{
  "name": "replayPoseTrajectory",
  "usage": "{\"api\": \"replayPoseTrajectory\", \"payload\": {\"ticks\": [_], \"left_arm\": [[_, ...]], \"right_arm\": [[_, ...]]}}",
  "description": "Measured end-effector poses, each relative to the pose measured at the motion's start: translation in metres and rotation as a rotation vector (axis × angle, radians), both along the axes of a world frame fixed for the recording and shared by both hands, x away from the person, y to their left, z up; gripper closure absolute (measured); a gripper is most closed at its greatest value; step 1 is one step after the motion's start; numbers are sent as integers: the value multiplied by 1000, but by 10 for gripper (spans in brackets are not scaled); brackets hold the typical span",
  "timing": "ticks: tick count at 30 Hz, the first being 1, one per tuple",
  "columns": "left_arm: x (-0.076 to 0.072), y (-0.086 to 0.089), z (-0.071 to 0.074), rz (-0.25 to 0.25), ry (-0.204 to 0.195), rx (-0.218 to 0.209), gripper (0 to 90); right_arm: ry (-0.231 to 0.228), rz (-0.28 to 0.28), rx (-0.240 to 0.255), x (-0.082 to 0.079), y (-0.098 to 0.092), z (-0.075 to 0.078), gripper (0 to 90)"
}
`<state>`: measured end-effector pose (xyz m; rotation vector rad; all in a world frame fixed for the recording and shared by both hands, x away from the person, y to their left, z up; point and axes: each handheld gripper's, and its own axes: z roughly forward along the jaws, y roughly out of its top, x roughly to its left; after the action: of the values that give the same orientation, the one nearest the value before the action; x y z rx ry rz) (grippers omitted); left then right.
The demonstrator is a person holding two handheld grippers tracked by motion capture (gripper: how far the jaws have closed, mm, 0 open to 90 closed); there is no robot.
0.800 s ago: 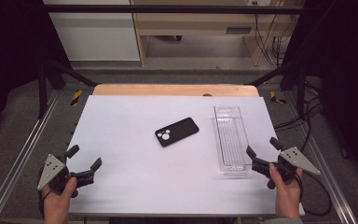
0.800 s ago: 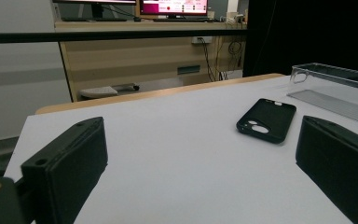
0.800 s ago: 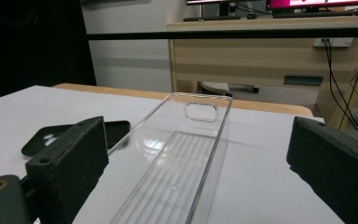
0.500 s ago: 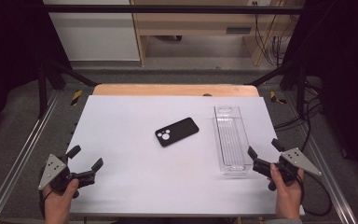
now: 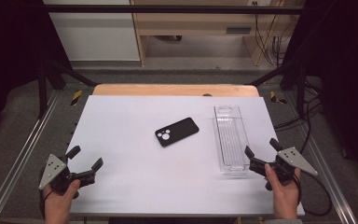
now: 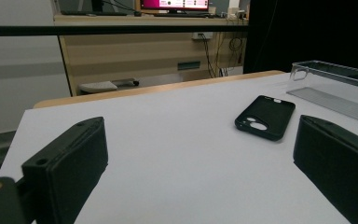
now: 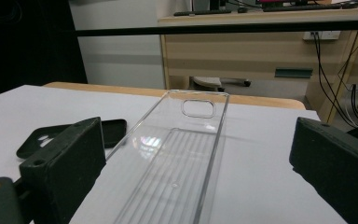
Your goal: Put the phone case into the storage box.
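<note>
While both jaws gape, each hand-held gripper hovers low over the table.

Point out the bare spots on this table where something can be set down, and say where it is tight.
Widest free patch: the table's left half, between the phone case and the open left tool. Also bare: the far strip beyond the case, and the near middle between both tools. Tight: the gap between the case and the clear tray, and the tray's near end, beside the open right tool.
</note>
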<state>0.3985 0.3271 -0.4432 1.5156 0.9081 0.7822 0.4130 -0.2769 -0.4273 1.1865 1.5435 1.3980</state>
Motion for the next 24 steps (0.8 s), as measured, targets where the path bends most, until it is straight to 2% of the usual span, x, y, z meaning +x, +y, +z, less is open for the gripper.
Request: {"api": "replayPoseTrajectory", "payload": {"ticks": [2,4,7,10,13,17,19,20,24], "left_arm": [[0,-1,0,0,-1,3,32],[0,-1,0,5,-2,12,31],[0,0,0,10,-1,16,31],[-1,1,-1,13,2,15,32],[-2,1,-1,13,2,14,31],[-1,1,-2,7,4,13,32],[-1,1,-2,5,3,12,31],[-1,0,-1,2,3,12,32],[-1,-3,-1,-4,3,18,31]], "right_arm": [[-4,3,-6,-1,2,1,40],[-18,-6,-42,-1,8,3,40],[-19,3,-53,-2,15,7,41],[-27,28,-38,-1,24,13,42],[-12,67,-6,4,43,24,43],[-3,129,-27,16,74,37,44],[2,139,-34,19,80,39,44],[22,162,-29,30,97,44,44],[59,203,-33,52,126,49,49]]}}
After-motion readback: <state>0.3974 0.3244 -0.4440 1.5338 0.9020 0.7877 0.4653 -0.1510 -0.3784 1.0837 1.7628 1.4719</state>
